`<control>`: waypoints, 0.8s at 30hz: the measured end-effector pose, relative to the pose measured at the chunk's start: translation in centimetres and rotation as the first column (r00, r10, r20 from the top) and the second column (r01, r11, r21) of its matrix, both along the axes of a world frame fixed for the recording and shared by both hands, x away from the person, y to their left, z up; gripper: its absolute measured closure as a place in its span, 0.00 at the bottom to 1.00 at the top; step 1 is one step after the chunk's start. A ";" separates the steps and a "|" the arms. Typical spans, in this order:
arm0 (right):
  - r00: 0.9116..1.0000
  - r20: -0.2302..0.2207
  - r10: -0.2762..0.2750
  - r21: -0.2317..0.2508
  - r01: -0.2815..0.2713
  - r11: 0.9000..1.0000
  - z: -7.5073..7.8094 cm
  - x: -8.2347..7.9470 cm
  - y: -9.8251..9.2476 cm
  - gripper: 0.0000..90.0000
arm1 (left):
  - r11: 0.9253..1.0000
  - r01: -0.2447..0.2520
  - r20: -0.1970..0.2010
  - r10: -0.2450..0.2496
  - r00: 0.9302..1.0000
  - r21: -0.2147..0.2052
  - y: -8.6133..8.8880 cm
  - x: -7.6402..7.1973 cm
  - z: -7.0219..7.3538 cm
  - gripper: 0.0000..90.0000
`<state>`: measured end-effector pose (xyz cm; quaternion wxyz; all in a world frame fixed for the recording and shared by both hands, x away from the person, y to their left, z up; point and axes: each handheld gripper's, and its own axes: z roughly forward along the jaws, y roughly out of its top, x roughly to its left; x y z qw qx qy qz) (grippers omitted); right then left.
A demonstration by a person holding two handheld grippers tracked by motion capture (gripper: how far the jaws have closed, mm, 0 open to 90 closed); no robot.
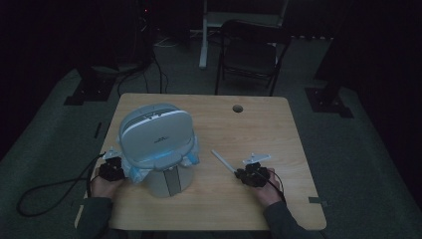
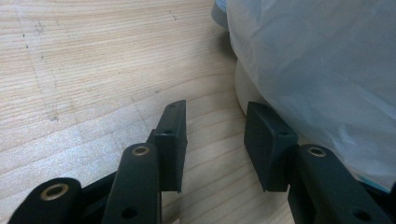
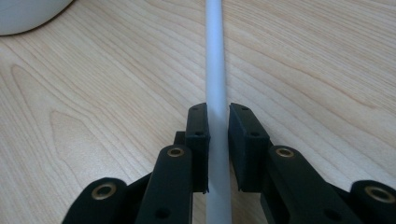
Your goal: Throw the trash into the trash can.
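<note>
A white bin (image 1: 166,181) with its grey lid (image 1: 155,133) tipped up stands on the left half of the wooden table (image 1: 259,129); a pale plastic liner (image 1: 191,158) hangs over its rim. My left gripper (image 1: 113,169) sits low at the bin's left side. In the left gripper view it (image 2: 215,116) is open with bare wood between the jaws, and the liner (image 2: 317,70) hangs just past one jaw. A thin white rod (image 1: 222,162) lies on the table right of the bin. My right gripper (image 1: 247,174) is at its near end, and its (image 3: 218,114) pads clamp the rod (image 3: 215,56).
A round cable hole (image 1: 238,108) is near the table's far edge. A dark folding chair (image 1: 249,55) stands behind the table. The bin's base (image 3: 28,14) curves into the right gripper view's top left corner. A cable (image 1: 45,191) trails off the table's left side.
</note>
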<state>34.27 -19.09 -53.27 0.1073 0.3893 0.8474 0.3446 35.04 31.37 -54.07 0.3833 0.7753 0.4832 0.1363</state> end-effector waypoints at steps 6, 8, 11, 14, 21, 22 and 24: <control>1.000 -0.001 0.003 -0.010 -0.003 1.000 -0.1 0.0 -0.2 0.86 | 1.000 -0.001 0.000 0.001 1.000 0.000 0.0 0.0 0.0 0.67; 1.000 -0.001 0.003 -0.008 -0.003 1.000 -0.1 0.0 -0.2 0.86 | 1.000 -0.001 0.000 0.001 1.000 0.000 0.0 0.0 0.0 0.67; 1.000 0.010 0.011 -0.020 -0.011 1.000 -0.1 0.0 -0.2 0.86 | 1.000 -0.001 0.000 0.001 1.000 0.000 0.0 0.0 0.0 0.67; 1.000 0.016 0.014 -0.027 -0.013 1.000 -0.1 -0.1 -0.1 0.85 | 1.000 0.000 0.000 0.000 1.000 0.000 0.0 0.0 0.0 0.67; 0.999 0.031 0.021 -0.049 -0.019 0.999 -0.1 -0.1 0.2 0.85 | 1.000 -0.001 0.001 0.001 1.000 0.000 0.0 0.0 0.0 0.67; 0.999 0.032 0.027 -0.055 -0.025 0.998 -0.1 -0.1 0.2 0.87 | 1.000 0.000 0.000 0.000 1.000 0.000 0.0 0.0 0.0 0.67; 0.999 0.028 0.031 -0.054 -0.029 0.998 -0.1 0.0 0.1 0.87 | 1.000 0.000 0.000 0.000 1.000 0.000 0.0 0.0 0.0 0.67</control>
